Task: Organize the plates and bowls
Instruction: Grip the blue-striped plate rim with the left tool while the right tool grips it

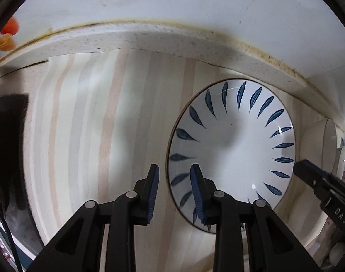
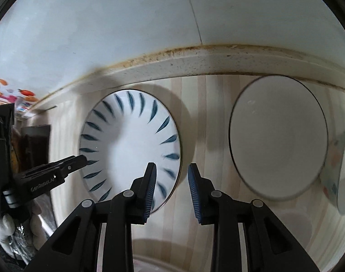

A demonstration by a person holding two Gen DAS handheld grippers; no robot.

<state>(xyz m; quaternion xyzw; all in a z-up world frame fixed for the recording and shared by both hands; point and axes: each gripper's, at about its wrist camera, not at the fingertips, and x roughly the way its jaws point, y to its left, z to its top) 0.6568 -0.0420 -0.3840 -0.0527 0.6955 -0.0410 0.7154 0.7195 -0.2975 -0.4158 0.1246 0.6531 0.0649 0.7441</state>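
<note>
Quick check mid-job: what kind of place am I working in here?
Most likely a home kitchen counter. A blue-leaf bowl and a plain white plate sit on a striped wooden board, backed by a speckled stone ledge with grimy caulk against the wall.

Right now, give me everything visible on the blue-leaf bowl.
The blue-leaf bowl is a shallow, wide white dish, glossy like glazed ceramic, with dark blue leaf strokes radiating around its inner wall and a thin dark rim. It sits upright and empty on the pale striped wood surface, near the speckled back ledge. The left tongs are open and straddle its near-left rim, one pad inside and one outside. The right tongs are open at its opposite edge. Actual contact cannot be told. A plain white plate sits apart to its right.
</note>
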